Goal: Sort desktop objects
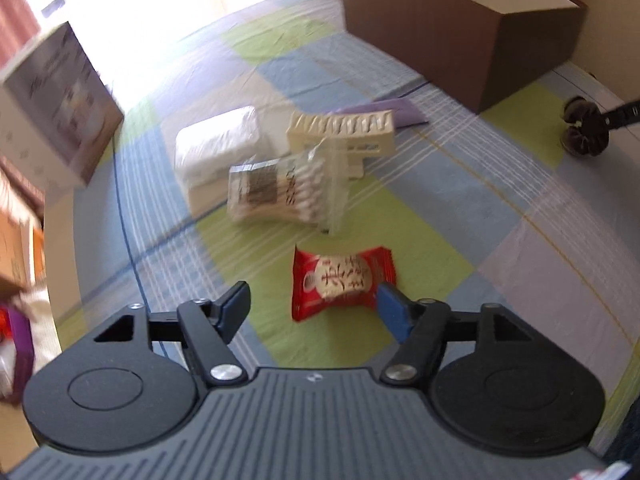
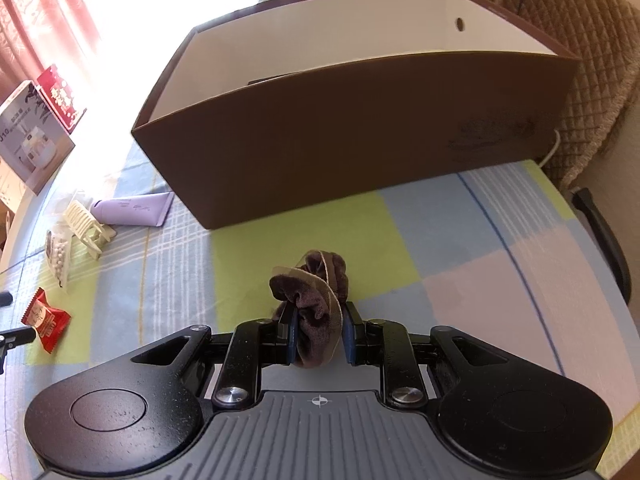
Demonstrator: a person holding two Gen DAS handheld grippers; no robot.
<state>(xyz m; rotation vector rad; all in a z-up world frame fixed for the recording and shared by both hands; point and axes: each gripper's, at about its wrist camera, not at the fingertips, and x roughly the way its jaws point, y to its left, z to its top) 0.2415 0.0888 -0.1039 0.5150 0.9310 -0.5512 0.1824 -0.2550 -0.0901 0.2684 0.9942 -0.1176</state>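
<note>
Pinching a dark brown velvet scrunchie [image 2: 310,312] in the right tool [image 2: 319,338], just off the checked tabletop [image 2: 440,240] — brown open-topped cardboard box [image 2: 360,136] ahead.
Risk: soft fabric slipping free short of the box; left tool [image 1: 316,310], spread around the red foil snack packet [image 1: 340,282], may skid it — glossy wrapper.

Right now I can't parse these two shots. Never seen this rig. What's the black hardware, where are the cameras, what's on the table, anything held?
There is no robot. A person holds a two-finger gripper in each hand, and each carries a fisheye camera looking along its fingers.

The left view shows the left gripper open, over a red snack packet. Beyond it lie a bag of cotton swabs, a cream hair claw, a white pack and a purple tube, all on a checked tablecloth.

The right view shows the right gripper shut on a dark brown scrunchie, facing an open brown box.
</note>
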